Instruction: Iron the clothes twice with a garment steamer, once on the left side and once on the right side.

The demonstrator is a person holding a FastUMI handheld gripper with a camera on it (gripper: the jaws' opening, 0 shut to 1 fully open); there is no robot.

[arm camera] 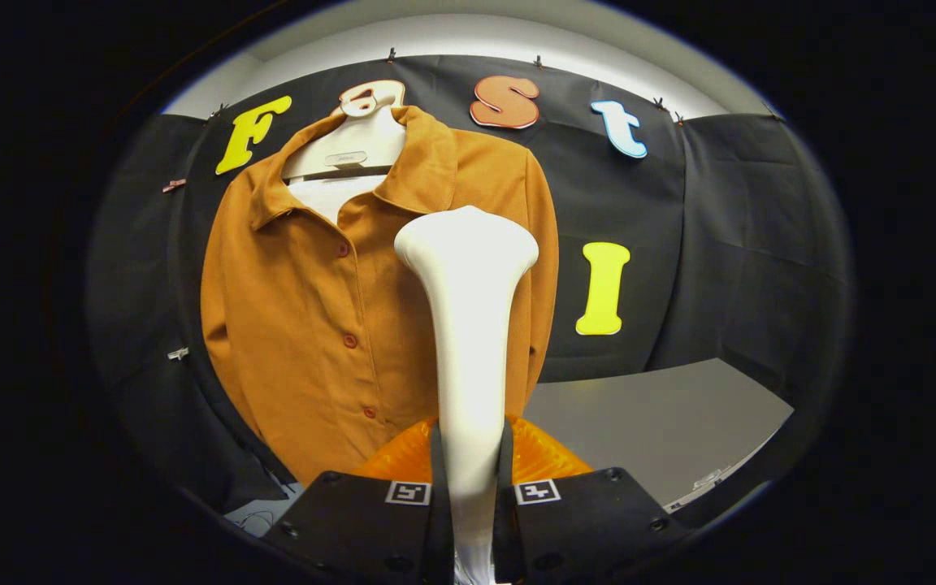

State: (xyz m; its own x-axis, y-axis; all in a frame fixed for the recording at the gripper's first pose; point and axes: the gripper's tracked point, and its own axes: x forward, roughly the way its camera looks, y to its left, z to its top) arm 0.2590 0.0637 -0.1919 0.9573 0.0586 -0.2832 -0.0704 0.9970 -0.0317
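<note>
Shirt [305, 325]: orange-brown, buttoned, on a white hanger [352, 146] against the booth wall, beyond the fingers.
Steamer [466, 325]: white, upright, its wide head in front of the shirt's right half.
Fingers [468, 496]: closed on the steamer's handle from both sides.
Worktop [663, 422]: grey, right of the shirt.
</note>
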